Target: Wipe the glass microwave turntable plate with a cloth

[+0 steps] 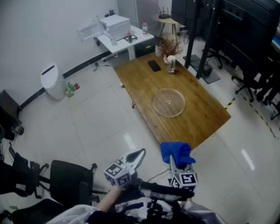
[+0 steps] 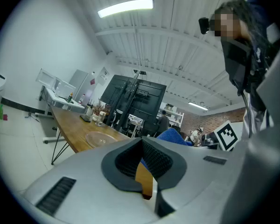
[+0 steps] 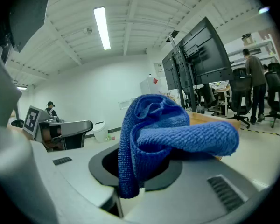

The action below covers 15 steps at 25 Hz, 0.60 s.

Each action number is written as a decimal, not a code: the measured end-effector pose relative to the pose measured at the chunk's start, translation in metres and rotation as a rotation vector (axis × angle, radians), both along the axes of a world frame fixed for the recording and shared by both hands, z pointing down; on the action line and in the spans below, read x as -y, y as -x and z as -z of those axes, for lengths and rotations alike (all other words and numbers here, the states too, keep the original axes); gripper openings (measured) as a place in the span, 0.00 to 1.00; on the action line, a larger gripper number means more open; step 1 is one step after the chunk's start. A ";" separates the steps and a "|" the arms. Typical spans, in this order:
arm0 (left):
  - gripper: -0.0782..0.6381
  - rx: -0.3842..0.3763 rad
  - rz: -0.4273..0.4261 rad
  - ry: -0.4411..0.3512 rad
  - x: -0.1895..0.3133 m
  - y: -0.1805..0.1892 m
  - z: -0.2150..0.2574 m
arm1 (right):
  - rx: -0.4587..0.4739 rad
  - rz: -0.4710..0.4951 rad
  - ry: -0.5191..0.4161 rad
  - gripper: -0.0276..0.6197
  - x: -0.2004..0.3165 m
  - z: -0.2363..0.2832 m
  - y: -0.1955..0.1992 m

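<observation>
- Your right gripper (image 1: 176,161) has its jaws pressed onto the blue cloth (image 1: 176,151). In the right gripper view the cloth (image 3: 161,132) stands up from between the jaws of this gripper (image 3: 139,178), and one fold hangs over to the right.
- Your left gripper (image 1: 137,156) holds nothing. In the left gripper view the jaws of this gripper (image 2: 145,174) stand a little apart, and through the narrow gap you see only wood and a bit of blue.
- The glass turntable plate (image 1: 168,101) lies flat about in the middle of the wooden table (image 1: 198,120), with bare wood all around it.
- The plate is well apart from both pairs of jaws. Both grippers are low in the head view, past the near end of the table and over the floor (image 1: 98,120).
- In the head view the cloth is near the near corner of the table, and the plate is further up the table from it.
- In the left gripper view the plate (image 2: 99,138) shows to the left of the jaws, further along the table (image 2: 67,120). It is not between them.
- In the right gripper view the cloth covers most of what lies ahead, and I cannot find the plate there.
- At the far end of the table there are a dark flat thing (image 1: 154,66) and a glass jar (image 1: 171,67), both apart from the plate.
</observation>
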<state>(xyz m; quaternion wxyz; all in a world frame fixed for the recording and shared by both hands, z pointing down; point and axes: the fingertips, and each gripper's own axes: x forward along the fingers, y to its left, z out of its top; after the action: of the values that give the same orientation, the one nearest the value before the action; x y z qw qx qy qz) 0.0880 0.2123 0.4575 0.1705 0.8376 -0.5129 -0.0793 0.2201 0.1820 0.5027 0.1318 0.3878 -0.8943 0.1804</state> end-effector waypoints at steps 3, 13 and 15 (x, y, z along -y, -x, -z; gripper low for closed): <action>0.11 0.000 0.002 0.004 0.015 -0.004 0.000 | 0.024 -0.015 -0.009 0.17 0.022 0.003 -0.006; 0.11 0.084 -0.027 0.071 0.061 0.018 -0.015 | 0.052 -0.074 0.021 0.17 0.077 -0.005 0.005; 0.11 0.078 -0.044 0.075 0.076 0.027 -0.017 | 0.052 -0.098 0.021 0.17 0.093 -0.005 0.011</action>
<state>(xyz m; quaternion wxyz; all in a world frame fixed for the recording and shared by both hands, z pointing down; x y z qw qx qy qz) 0.0611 0.1363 0.4747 0.1834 0.8441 -0.5034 -0.0235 0.2095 0.0892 0.5074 0.1034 0.4250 -0.8753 0.2064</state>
